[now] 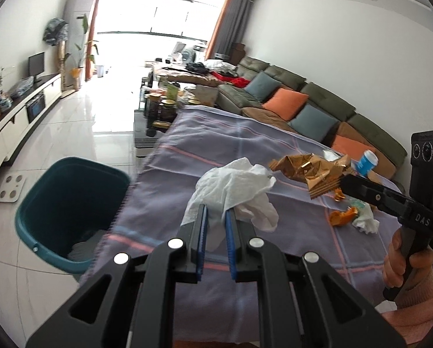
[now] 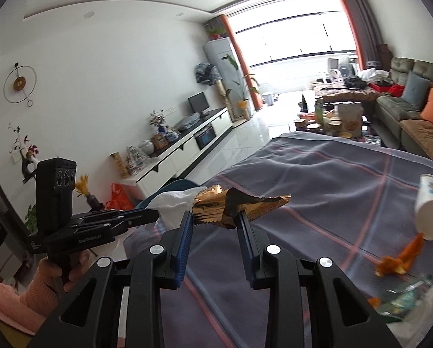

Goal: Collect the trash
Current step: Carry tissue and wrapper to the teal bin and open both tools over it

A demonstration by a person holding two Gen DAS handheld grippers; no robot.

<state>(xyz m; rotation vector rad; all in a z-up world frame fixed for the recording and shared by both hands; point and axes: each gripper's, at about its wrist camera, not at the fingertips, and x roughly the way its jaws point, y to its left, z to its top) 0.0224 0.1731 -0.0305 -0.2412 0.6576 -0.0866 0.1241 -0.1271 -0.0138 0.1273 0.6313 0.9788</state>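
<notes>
Teal trash bin (image 1: 68, 214) waits left, below the table (image 1: 216, 133) edge; the left gripper (image 1: 216, 217) clamps a white tissue (image 1: 236, 185), the right gripper (image 2: 213, 217) pinches a gold wrapper (image 2: 239, 203). Carrying stage; next, swing left and release.

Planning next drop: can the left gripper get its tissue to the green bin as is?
Probably yes: left gripper holds the tissue, and the open bin sits beside the table edge, with nothing visible between.

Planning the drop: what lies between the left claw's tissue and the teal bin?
In the left wrist view, only the cloth's fringed edge separates the crumpled white tissue from the teal plastic bin.
</notes>
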